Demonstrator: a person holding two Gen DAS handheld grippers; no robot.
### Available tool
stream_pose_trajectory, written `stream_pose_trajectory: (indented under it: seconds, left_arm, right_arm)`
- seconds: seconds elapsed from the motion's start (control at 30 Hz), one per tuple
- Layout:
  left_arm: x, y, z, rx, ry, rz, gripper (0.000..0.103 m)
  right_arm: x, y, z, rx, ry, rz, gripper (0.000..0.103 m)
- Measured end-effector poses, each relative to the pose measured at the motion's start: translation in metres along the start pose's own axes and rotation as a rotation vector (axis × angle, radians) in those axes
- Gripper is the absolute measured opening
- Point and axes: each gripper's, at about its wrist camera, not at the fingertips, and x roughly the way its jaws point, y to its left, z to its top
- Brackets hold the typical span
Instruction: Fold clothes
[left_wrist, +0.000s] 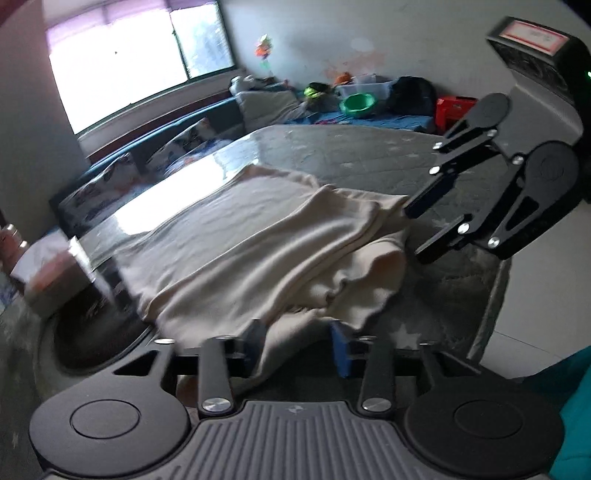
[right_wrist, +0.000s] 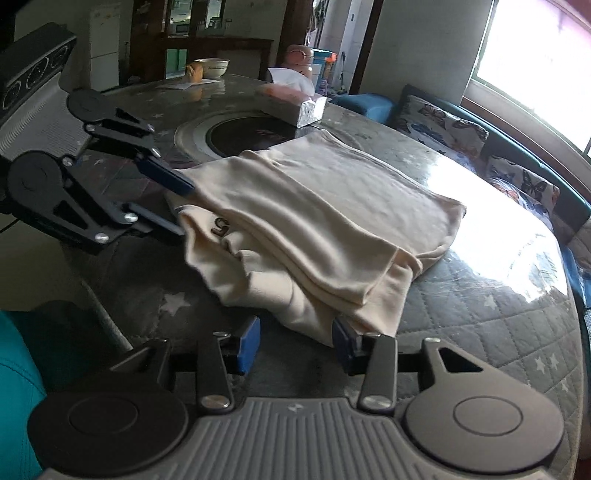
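Well, left wrist view: could drag the whole stack crooked if shut on the bunched hem and pulled. Left claw (left_wrist: 297, 343) partly open, cream shirt (left_wrist: 258, 240) hem hanging between the jaws, not pinched. Folded in layers, rumpled at the near edge, lying on quilted table (left_wrist: 369, 147). Right wrist view: right claw (right_wrist: 297, 343) wide, holding nothing, shirt corner just beside one pad; might catch only the top layer. Dark print peeking out at a fold.

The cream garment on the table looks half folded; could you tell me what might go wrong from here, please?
1. The cream garment has a bunched lower layer at its near edge, so creases may get folded in.
2. The right gripper stands open at that corner; the fold may slump.
3. The tissue box sits close behind and might be nudged.
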Motion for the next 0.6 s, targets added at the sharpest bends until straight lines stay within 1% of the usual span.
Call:
stream_pose_trajectory:
  seconds: [0.07, 0.17, 0.23, 0.33, 0.47, 0.53, 0.57, 0.6]
  left_arm:
    - [0.002, 0.0, 0.001, 0.009, -0.007, -0.01, 0.016]
    - [0.005, 0.012, 0.006, -0.032, -0.021, -0.011, 0.011]
    - [0.006, 0.026, 0.013, -0.081, -0.039, -0.013, 0.01]
    - [0.01, 0.046, 0.026, -0.136, -0.061, -0.018, 0.01]
    - [0.02, 0.059, 0.032, -0.154, -0.05, -0.03, 0.01]
    - [0.023, 0.061, 0.029, -0.16, -0.036, -0.043, 0.01]
    - [0.024, 0.061, 0.027, -0.161, -0.032, -0.045, 0.011]
    - [0.024, 0.06, 0.024, -0.162, -0.028, -0.049, 0.013]
  right_arm:
    - [0.001, 0.002, -0.001, -0.02, -0.008, -0.002, 0.055]
    - [0.002, 0.005, -0.002, -0.055, -0.021, -0.007, 0.057]
    - [0.005, 0.007, -0.002, -0.079, -0.038, -0.008, 0.061]
    - [0.009, 0.009, -0.002, -0.116, -0.069, -0.011, 0.062]
    - [0.021, 0.01, 0.007, -0.145, -0.115, -0.036, 0.062]
    - [0.028, 0.007, 0.013, -0.139, -0.129, -0.03, 0.059]
    - [0.031, 0.006, 0.016, -0.135, -0.128, -0.024, 0.054]
    - [0.034, 0.004, 0.019, -0.132, -0.124, -0.015, 0.047]
